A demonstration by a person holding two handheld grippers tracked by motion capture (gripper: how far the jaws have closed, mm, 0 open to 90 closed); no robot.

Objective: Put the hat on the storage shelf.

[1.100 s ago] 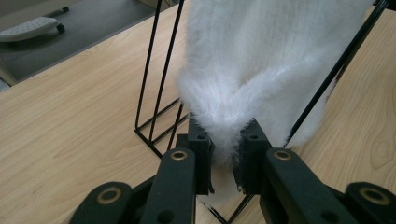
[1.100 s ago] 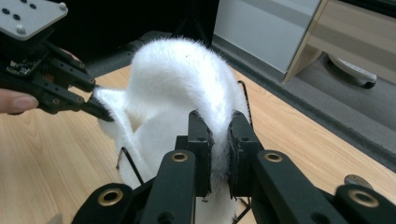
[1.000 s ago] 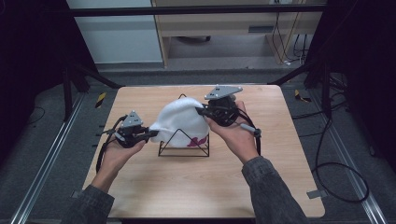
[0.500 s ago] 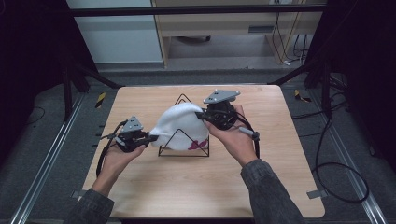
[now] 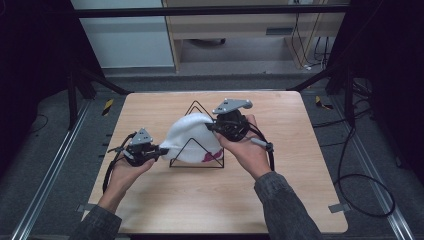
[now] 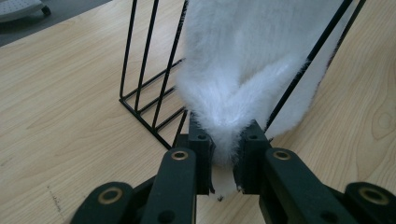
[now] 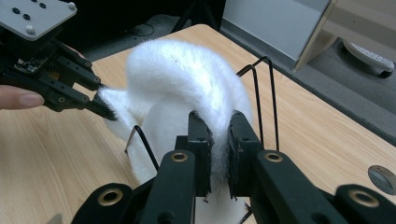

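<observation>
Two grippers held one white fuzzy hat point(image 5: 187, 140) between them, stretched over the black wire rack point(image 5: 197, 150) that stood near the middle of the table point(image 5: 300, 200), a little toward its far edge. You had the hat draped across the rack's triangular frame, with a pink mark low on its near side by the rack's base. Your left gripper point(image 5: 161, 150) was clenched on the hat's left end; in the left gripper view, the jaws pinched a tuft of the white pile point(image 6: 229, 135) just in front of the rack's upright wires point(image 6: 149, 60). Your right gripper point(image 5: 212, 126) was clenched on the hat's upper right edge; in the right gripper view, its jaws pressed a fold of the fabric point(image 7: 219, 140) flat, with the rack's wire loop point(image 7: 261, 79) just behind. In that same view the left gripper point(image 7: 105, 112) bit the hat's far end. Both hands rested low over the table, left toward the left edge, right nearer the centre. Cables trailed from both grippers toward the near edge.
</observation>
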